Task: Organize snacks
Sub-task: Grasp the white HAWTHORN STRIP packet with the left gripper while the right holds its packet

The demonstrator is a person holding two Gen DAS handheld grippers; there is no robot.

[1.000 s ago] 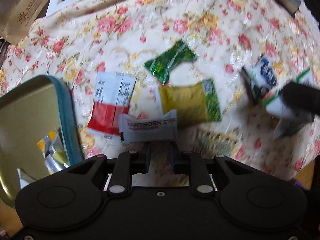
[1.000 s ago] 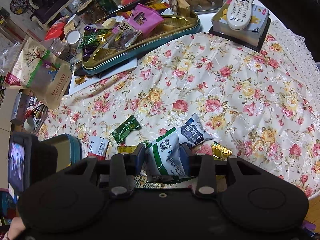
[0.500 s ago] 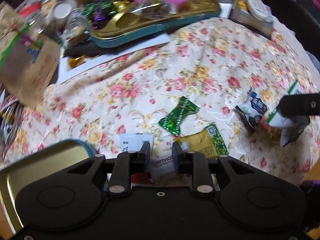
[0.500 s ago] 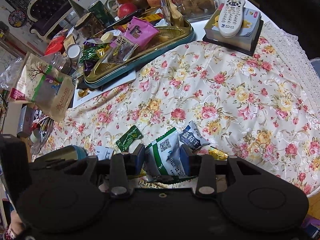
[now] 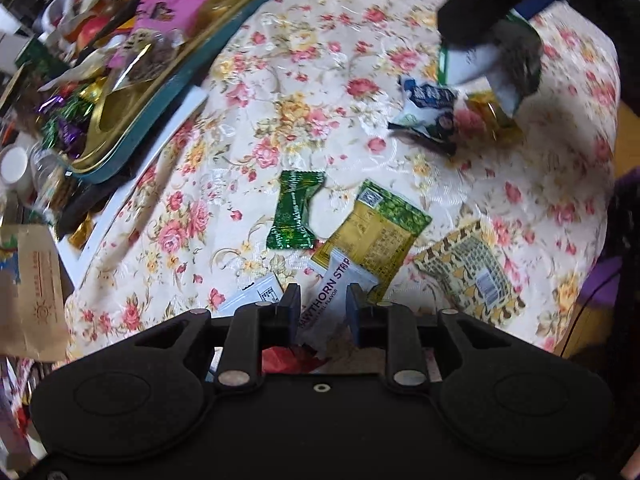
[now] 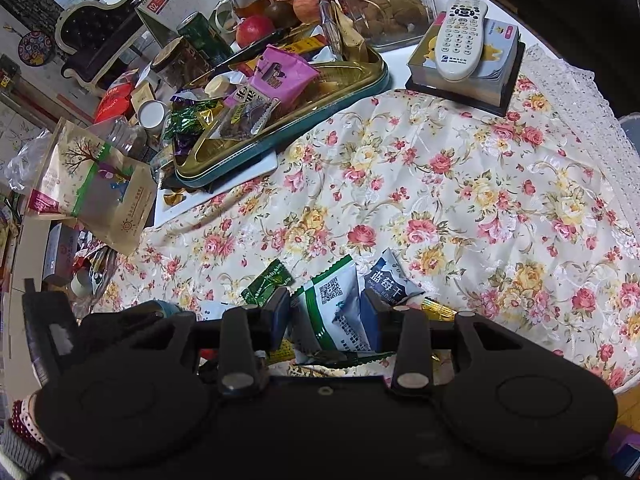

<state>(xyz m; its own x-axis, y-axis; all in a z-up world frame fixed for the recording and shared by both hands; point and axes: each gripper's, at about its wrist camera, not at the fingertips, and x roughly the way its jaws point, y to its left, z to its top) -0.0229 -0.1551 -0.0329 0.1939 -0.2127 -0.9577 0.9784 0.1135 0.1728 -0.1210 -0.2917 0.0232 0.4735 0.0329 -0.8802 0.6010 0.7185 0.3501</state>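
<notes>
My left gripper (image 5: 322, 304) points down at the floral tablecloth (image 5: 320, 80), its jaws opening. A white Hawthorn Strip packet (image 5: 334, 300) lies on the cloth between the fingers, and the pads do not press it. Around it lie a green candy (image 5: 294, 210), a yellow-green packet (image 5: 372, 232), a gold patterned packet (image 5: 472, 272) and a white-and-red packet (image 5: 256, 294). My right gripper (image 6: 326, 312) is shut on a green-and-white packet (image 6: 332, 308), held just above the cloth. A blue-and-white blueberry packet (image 6: 390, 280) lies beside it.
A gold tray with a teal rim (image 6: 300, 128), piled with snacks, stands at the back left. Behind it are fruit, jars and a can. A remote (image 6: 460, 36) rests on a box at the back right. A brown paper bag (image 6: 96, 184) leans at the left.
The left gripper has rolled and risen slightly, and its jaws have parted from shut. The Hawthorn Strip packet now lies between its fingers. The right gripper has kept still with its packet.
</notes>
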